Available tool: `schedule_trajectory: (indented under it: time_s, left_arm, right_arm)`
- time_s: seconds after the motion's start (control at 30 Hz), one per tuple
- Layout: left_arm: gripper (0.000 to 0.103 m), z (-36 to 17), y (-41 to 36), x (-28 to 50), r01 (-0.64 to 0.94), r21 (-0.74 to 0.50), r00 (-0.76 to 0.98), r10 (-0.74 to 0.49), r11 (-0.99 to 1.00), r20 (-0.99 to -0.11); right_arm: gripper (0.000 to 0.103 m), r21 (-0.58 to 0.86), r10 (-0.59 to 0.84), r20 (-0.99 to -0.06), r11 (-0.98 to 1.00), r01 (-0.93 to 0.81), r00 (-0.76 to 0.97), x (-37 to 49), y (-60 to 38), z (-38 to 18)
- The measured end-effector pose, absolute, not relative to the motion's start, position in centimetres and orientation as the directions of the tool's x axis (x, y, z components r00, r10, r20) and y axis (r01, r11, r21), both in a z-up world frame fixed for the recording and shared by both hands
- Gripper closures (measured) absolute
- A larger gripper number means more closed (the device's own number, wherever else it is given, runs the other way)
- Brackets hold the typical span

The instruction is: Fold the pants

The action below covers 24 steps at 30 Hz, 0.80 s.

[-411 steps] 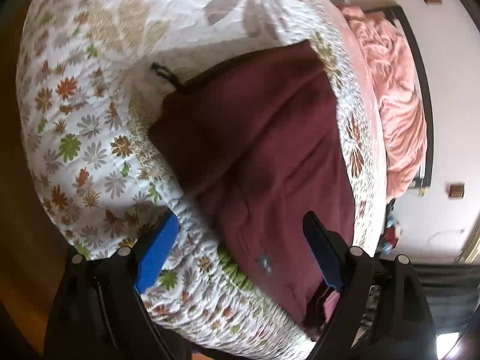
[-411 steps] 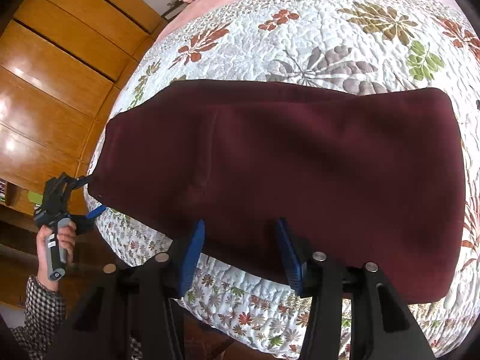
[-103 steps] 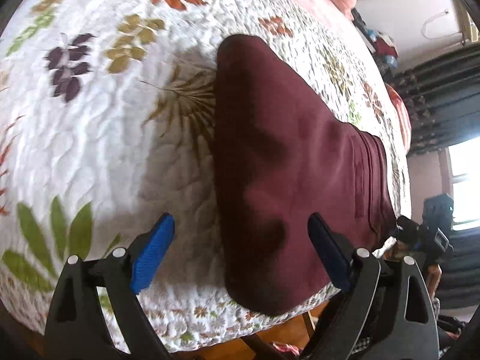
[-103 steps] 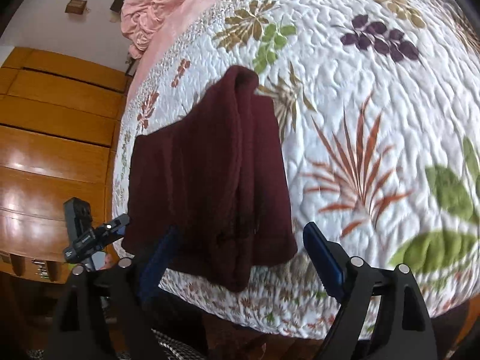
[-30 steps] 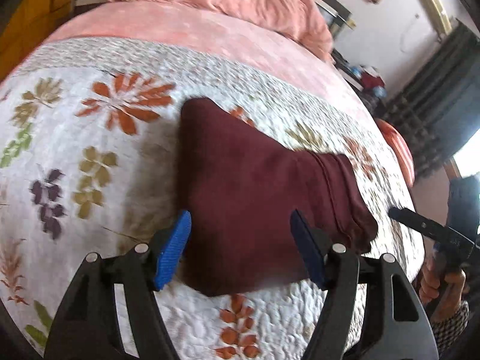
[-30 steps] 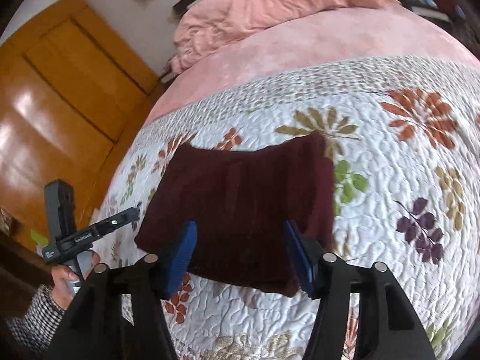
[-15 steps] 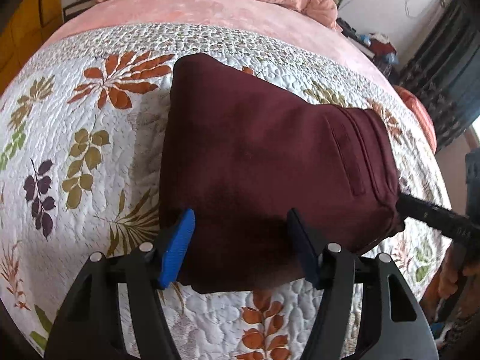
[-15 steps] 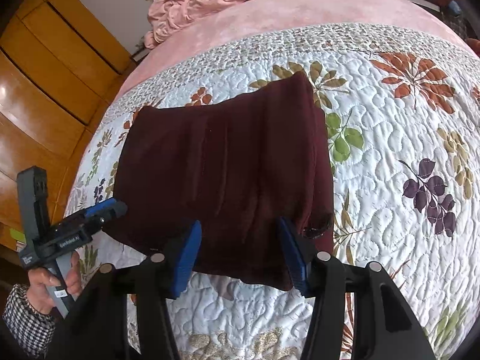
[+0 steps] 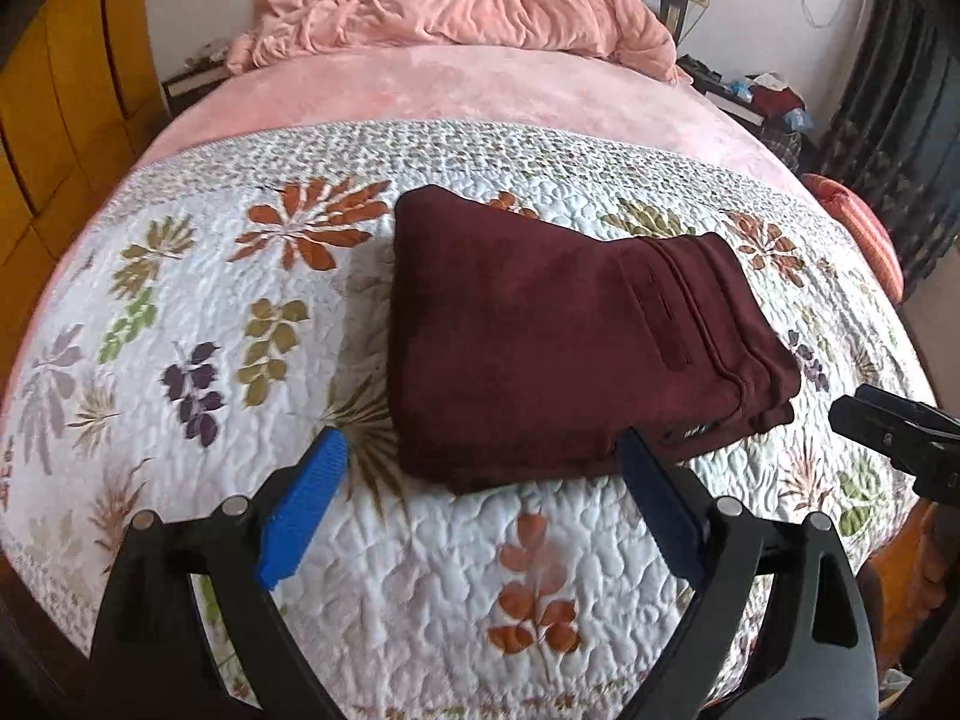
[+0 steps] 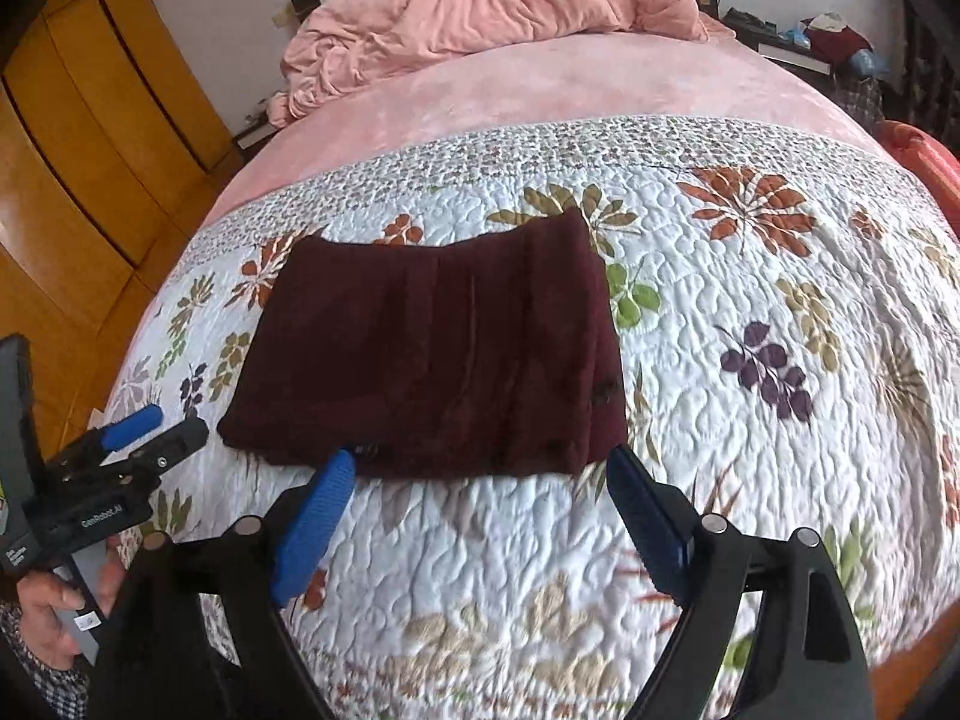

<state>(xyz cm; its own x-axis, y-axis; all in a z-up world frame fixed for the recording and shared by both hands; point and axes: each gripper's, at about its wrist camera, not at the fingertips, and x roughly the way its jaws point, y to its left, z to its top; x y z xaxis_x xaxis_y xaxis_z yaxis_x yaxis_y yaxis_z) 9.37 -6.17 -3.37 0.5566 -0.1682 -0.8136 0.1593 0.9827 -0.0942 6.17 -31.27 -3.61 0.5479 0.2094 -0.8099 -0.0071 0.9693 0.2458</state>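
Observation:
The maroon pants (image 9: 558, 348) lie folded into a compact rectangle on the floral quilt (image 9: 198, 312), waistband layers stacked at the right end. My left gripper (image 9: 480, 462) is open and empty, held just short of the pants' near edge. In the right wrist view the same folded pants (image 10: 432, 354) lie flat, and my right gripper (image 10: 474, 480) is open and empty just in front of their near edge. The left gripper (image 10: 150, 426) shows at the left of that view, held in a hand.
A crumpled pink blanket (image 9: 456, 0) is piled at the head of the bed on a pink sheet (image 9: 480, 90). Wooden wardrobe doors (image 10: 72, 138) stand to the left. Clutter and dark curtains (image 9: 900, 90) are at the right.
Both grippers have pulled back from the pants and now hover above the quilt's near part. The folded pants lie still, looking smaller and farther away.

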Motion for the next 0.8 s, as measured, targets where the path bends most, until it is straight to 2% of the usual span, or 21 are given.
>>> schedule_trajectory:
  time_s: [0.27, 0.8]
  left_arm:
    - [0.011, -1.4, -5.3, 6.3, 0.121, -0.099, 0.572, -0.151, 0.988, -0.806]
    - [0.011, 3.7, -5.2, 1.2, 0.144, -0.072, 0.653, -0.15, 0.987, -0.742]
  right_arm:
    - [0.005, 0.243, 0.194, -0.803, 0.97, 0.013, 0.564, 3.7, -30.6, -1.8]
    - [0.004, 0.195, 0.148, -0.811, 0.98, 0.024, 0.566, 0.9, -28.6, 1.2]
